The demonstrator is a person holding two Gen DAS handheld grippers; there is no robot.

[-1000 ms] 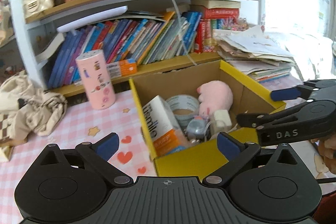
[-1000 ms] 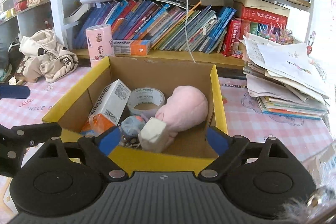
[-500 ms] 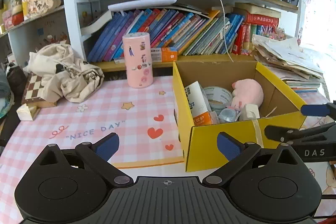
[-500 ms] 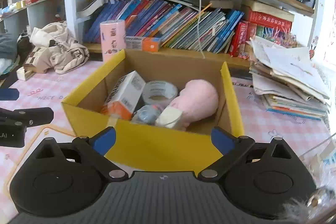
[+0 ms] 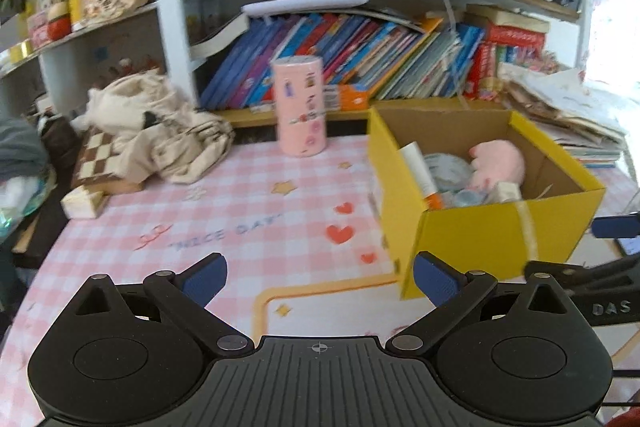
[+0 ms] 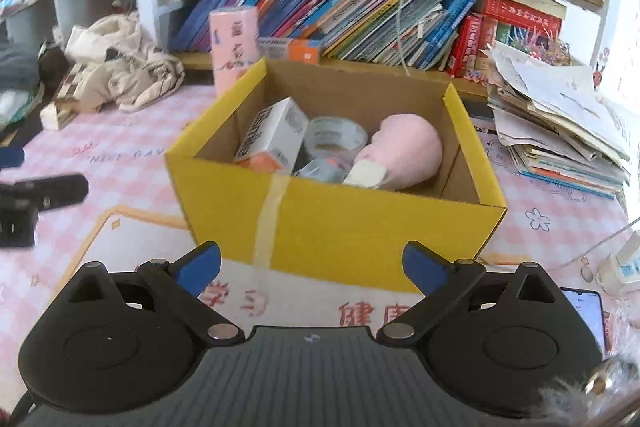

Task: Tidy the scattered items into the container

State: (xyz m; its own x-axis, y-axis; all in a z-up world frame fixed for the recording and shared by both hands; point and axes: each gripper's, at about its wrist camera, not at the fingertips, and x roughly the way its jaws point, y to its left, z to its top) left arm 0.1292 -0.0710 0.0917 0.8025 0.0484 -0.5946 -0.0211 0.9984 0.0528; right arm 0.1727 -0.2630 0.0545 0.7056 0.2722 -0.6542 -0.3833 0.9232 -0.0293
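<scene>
Your left gripper [image 5: 320, 277] and right gripper [image 6: 311, 263] are both standing wide apart, nothing between the pads; the right jaws have just been opening. The yellow box [image 6: 336, 223] is sitting open-topped on the pink checked tablecloth [image 5: 224, 211], one corner turned toward your left gripper. Inside you are looking at one white carton [image 6: 274, 135] leaning with its long axis tilted up against the left wall, one tape roll [image 6: 334, 137] lying flat, and one pink plush [image 6: 408, 151].
</scene>
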